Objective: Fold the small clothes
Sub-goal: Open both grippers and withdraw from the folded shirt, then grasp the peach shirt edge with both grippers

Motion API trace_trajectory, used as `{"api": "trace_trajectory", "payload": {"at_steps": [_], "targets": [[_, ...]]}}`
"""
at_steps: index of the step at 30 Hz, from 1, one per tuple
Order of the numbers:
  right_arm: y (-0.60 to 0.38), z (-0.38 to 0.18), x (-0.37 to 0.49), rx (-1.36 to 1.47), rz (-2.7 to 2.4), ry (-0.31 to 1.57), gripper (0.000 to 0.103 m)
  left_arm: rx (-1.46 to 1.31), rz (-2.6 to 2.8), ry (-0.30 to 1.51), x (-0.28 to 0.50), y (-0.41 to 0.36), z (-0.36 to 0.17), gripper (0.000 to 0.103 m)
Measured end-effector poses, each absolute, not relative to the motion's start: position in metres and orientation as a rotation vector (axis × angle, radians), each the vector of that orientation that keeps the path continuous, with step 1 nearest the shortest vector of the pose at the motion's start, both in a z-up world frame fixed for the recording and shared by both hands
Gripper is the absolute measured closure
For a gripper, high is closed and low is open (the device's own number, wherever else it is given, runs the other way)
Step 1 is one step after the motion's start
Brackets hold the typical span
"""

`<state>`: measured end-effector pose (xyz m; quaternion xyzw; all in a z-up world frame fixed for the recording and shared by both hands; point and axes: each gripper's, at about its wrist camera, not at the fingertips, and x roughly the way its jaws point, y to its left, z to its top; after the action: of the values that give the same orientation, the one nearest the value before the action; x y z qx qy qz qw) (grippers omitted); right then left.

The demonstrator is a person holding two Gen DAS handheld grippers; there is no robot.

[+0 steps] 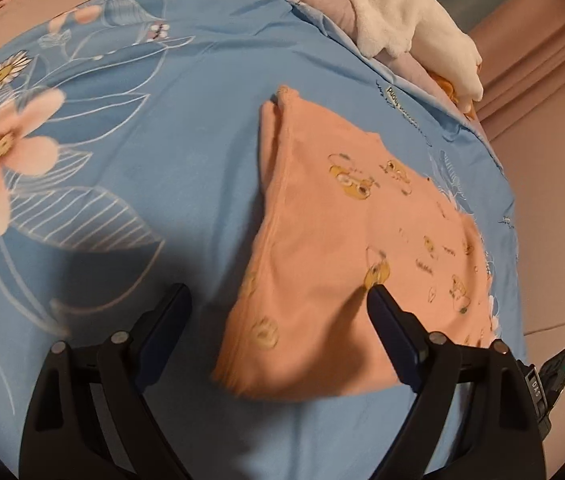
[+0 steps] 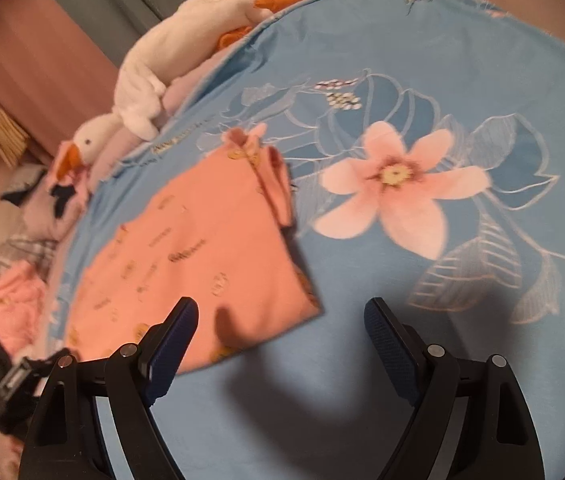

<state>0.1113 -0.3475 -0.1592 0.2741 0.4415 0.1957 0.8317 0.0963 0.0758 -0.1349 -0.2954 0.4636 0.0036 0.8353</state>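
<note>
Your left gripper (image 1: 278, 292) stands with jaws wide, holding nothing; its right finger touches the near part of the pink garment (image 1: 346, 240), the left finger is over bare bedspread (image 1: 162, 140). The garment lies partly folded on the blue flowered bedspread, toward the edge with the toy goose (image 2: 138, 92). Your right gripper (image 2: 280, 306) also has jaws wide and empty, at the garment's near corner. Expect light, limp, non-slippery cloth; pinch doubled edges or corners, not the flat middle
</note>
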Motion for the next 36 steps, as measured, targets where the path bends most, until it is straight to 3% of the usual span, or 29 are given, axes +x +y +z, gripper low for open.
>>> {"api": "trace_trajectory", "payload": {"at_steps": [3, 4, 5, 6, 7, 9, 11, 12, 15, 24, 31, 36], "targets": [[-0.336, -0.161, 0.12, 0.597, 0.467, 0.92, 0.024, -0.667, -0.056, 0.997, 0.108, 0.071, -0.137, 0.046], [-0.33, -0.163, 0.125, 0.602, 0.487, 0.917, 0.024, -0.69, -0.076, 0.999, 0.112, 0.07, -0.14, 0.049], [-0.326, -0.164, 0.127, 0.598, 0.488, 0.913, 0.028, -0.71, -0.094, 0.999, 0.115, 0.068, -0.142, 0.063], [-0.323, -0.165, 0.13, 0.59, 0.488, 0.896, 0.036, -0.716, -0.107, 1.003, 0.117, 0.067, -0.145, 0.073], [-0.32, -0.165, 0.132, 0.578, 0.492, 0.862, 0.043, -0.719, -0.108, 1.006, 0.118, 0.065, -0.147, 0.075], [-0.314, -0.169, 0.137, 0.59, 0.504, 0.854, 0.077, -0.698, -0.099, 0.994, 0.116, 0.062, -0.144, 0.087], [-0.312, -0.174, 0.141, 0.633, 0.519, 0.878, 0.083, -0.646, -0.06, 0.995, 0.11, 0.057, -0.134, 0.091], [-0.314, -0.171, 0.139, 0.631, 0.516, 0.873, 0.088, -0.642, -0.046, 0.989, 0.107, 0.055, -0.129, 0.092], [-0.319, -0.157, 0.13, 0.62, 0.516, 0.833, 0.09, -0.643, -0.064, 0.962, 0.097, 0.054, -0.116, 0.093], [-0.354, -0.115, 0.083, 0.604, 0.508, 0.77, 0.091, -0.584, -0.135, 0.992, 0.045, 0.04, -0.096, 0.093], [-0.358, -0.125, 0.052, 0.602, 0.474, 0.817, 0.091, -0.523, -0.117, 1.045, 0.02, 0.032, -0.113, 0.092], [-0.356, -0.147, 0.054, 0.591, 0.437, 0.892, 0.091, -0.486, -0.068, 1.093, 0.023, 0.031, -0.134, 0.081]]}}
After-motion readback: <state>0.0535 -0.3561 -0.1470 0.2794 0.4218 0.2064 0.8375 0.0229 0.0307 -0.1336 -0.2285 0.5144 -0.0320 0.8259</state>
